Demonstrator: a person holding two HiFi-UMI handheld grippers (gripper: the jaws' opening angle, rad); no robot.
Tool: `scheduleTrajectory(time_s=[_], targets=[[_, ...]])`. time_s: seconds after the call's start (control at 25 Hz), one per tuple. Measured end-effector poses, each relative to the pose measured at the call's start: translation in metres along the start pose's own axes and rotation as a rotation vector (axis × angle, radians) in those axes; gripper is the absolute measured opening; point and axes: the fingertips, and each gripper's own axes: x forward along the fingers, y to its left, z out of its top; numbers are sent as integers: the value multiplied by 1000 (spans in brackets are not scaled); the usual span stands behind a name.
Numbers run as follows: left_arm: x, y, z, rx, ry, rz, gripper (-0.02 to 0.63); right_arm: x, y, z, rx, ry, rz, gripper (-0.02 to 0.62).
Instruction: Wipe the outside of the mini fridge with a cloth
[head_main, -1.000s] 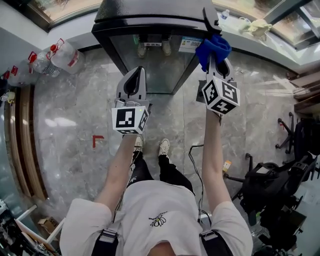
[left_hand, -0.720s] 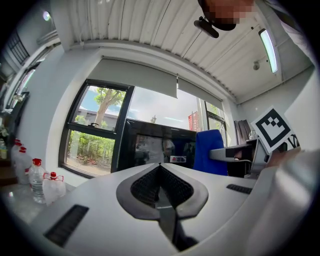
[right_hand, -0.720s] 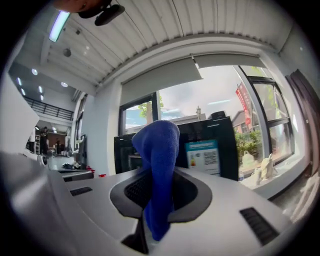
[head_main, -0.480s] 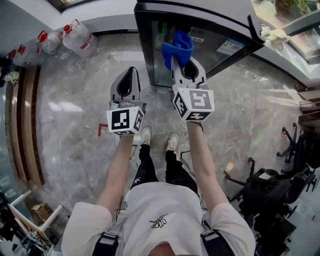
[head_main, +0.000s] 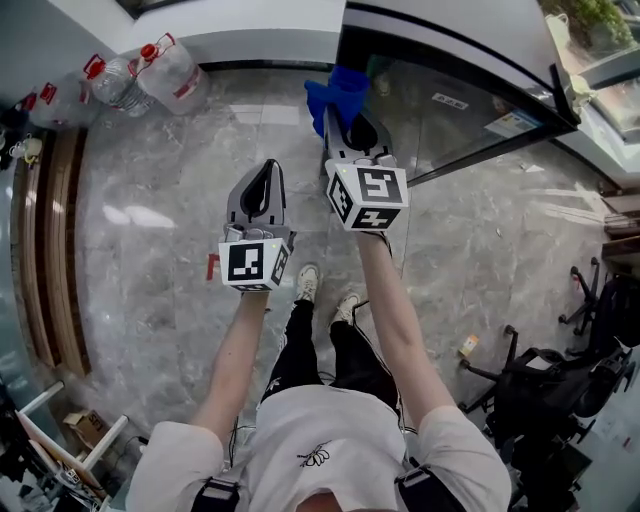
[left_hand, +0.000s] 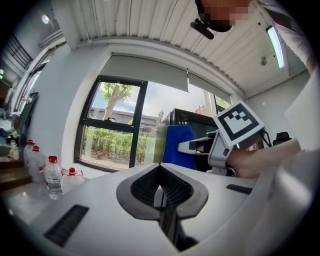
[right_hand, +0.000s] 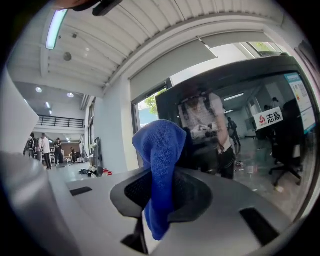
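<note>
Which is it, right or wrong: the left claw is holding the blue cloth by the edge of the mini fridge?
Wrong. The right claw holds the blue cloth by the edge of the mini fridge; the right gripper view shows it pinched between the jaws. The left claw is shut, empty.

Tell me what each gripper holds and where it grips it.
Right gripper pinches the cloth near one end, with most of it bunched beyond the jaws. Left gripper is shut on nothing.
</note>
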Motion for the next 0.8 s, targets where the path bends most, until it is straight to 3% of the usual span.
scheduleTrajectory(time_s=[0.36,0.8], targets=[[7,-32,-12,-7,10,-35,3,4,-31,-3,27,5,-49,81],[41,-99,-38,-12,37,-103,3,-59,-142,-2,-6,-5,-177,81]])
